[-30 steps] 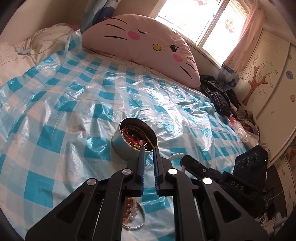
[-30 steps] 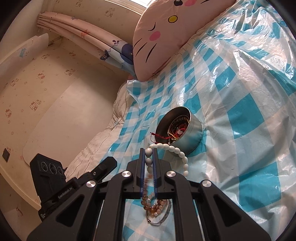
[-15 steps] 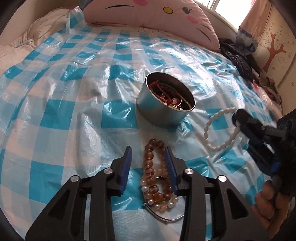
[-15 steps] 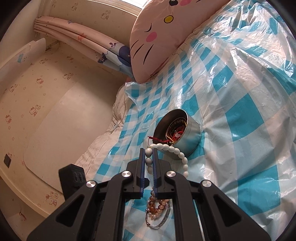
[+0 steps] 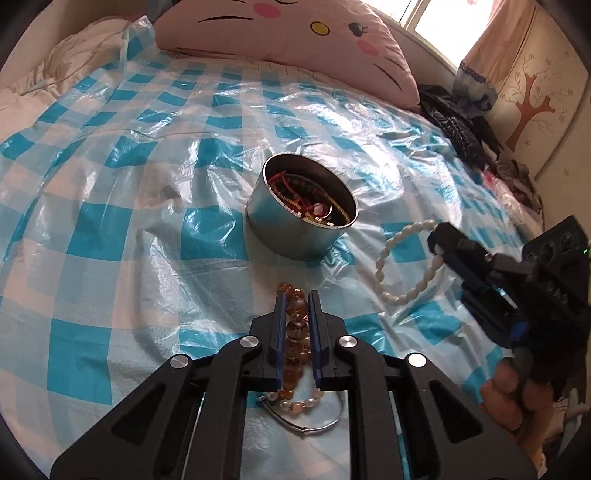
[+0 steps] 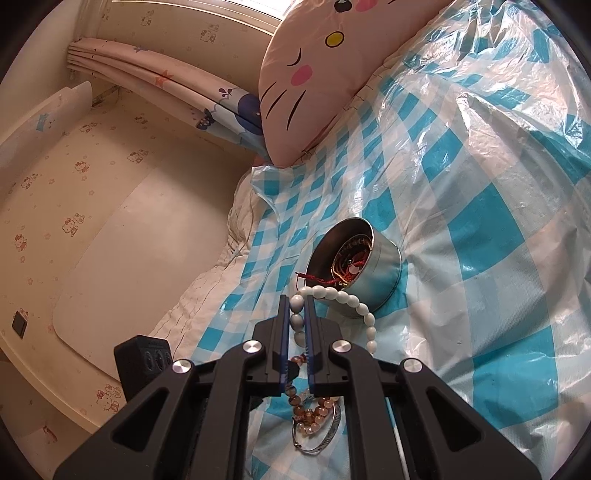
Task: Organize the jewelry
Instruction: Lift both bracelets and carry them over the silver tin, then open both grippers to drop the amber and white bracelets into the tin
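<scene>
A round metal tin (image 5: 301, 213) holding red cord and beaded jewelry sits on the blue-checked plastic sheet; it also shows in the right wrist view (image 6: 356, 267). My left gripper (image 5: 296, 299) is shut on an amber bead bracelet (image 5: 295, 325) near the sheet, in front of the tin. My right gripper (image 6: 296, 302) is shut on a white bead bracelet (image 6: 354, 302), which hangs in the air close to the tin; that bracelet also shows in the left wrist view (image 5: 402, 266). A pale pink bead bracelet (image 5: 299, 404) and a silver bangle (image 5: 314, 426) lie under my left gripper.
A large pink cat-face pillow (image 5: 295, 33) lies at the head of the bed. Dark clothes (image 5: 458, 122) are piled at the bed's right edge by a wall with a tree decal. A white quilt (image 6: 207, 295) edges the sheet on the left.
My left gripper went from shut near the tin to open over the amber bracelet, and has now closed on it. My right gripper keeps the white bracelet, moved slightly.
</scene>
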